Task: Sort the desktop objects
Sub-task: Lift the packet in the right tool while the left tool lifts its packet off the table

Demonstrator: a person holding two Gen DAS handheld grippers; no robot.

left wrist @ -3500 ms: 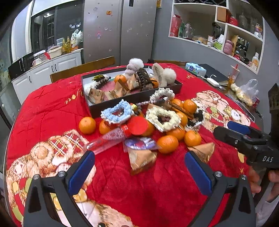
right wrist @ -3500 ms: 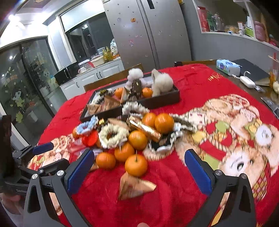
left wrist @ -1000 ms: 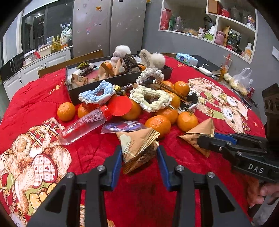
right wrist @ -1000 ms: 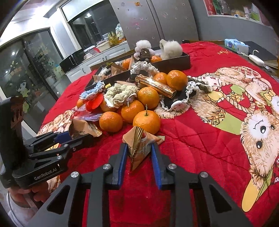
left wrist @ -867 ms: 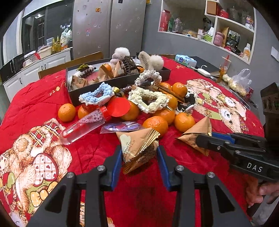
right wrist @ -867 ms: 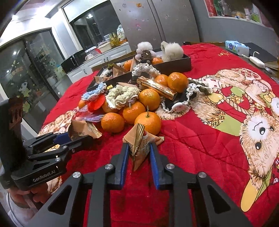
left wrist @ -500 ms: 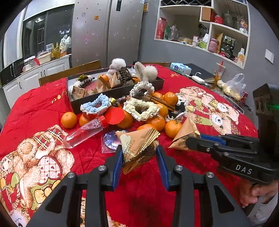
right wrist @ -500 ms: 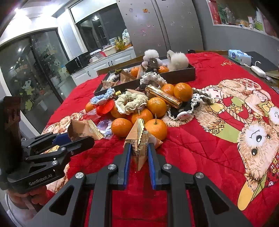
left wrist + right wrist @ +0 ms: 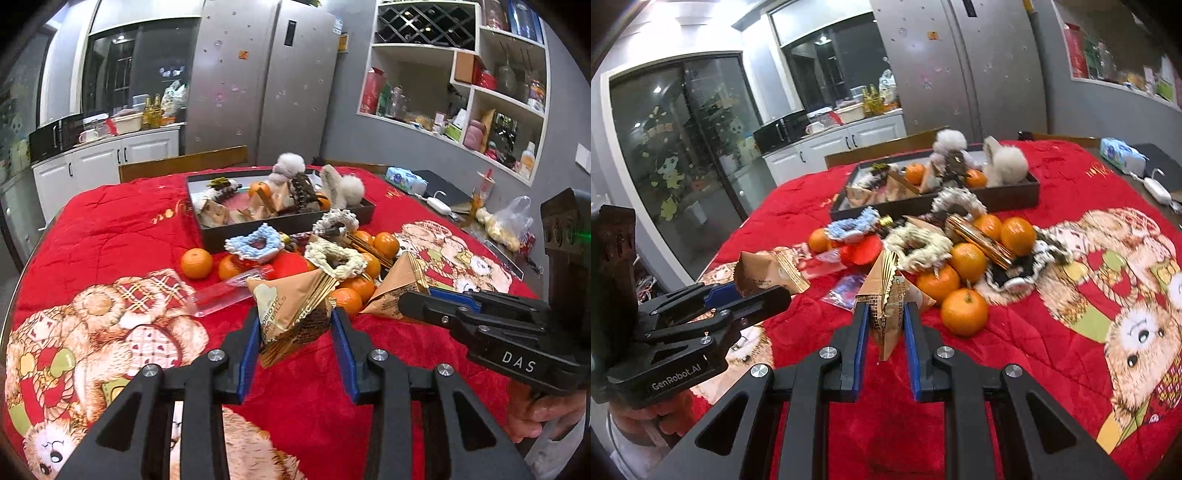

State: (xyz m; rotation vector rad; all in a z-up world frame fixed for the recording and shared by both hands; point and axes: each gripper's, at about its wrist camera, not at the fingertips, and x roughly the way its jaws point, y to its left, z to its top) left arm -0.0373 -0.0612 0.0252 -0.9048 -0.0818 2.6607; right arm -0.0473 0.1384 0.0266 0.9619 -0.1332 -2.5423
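Kraft-brown and gold, the left snack pouch point(image 9: 291, 314) sits pinched between the blue pads of the left gripper point(image 9: 295, 332), whose jaws are narrowed onto its crumpled lower half; its printed face reads "probiotic choc balls" sideways and its gold-striped seam fans up past the fingertips. The right gripper point(image 9: 885, 325) likewise has its jaws drawn close onto the right snack pouch point(image 9: 888, 299), a pyramid-shaped pack whose gold-ribbed top edge stands above the pads and whose pointed lower corner hangs down between them, clear of the red blanket point(image 9: 1015, 354).

Only the left wrist view shows the lettering on the left pouch and, off to the right of its fingers, the right gripper point(image 9: 413, 301) side-on with its pouch point(image 9: 400, 291) at the tip. Only the right wrist view shows the left gripper point(image 9: 764, 291) from the side, pouch point(image 9: 768, 273) projecting from its tips, and a hand point(image 9: 646, 424) beneath it.

Beyond both sets of fingers lie mandarins point(image 9: 964, 312), crocheted rings point(image 9: 334, 258), a clear bottle point(image 9: 225, 295) and, farther off, a dark tray point(image 9: 288, 225) holding plush toys, fruit and more pouches.
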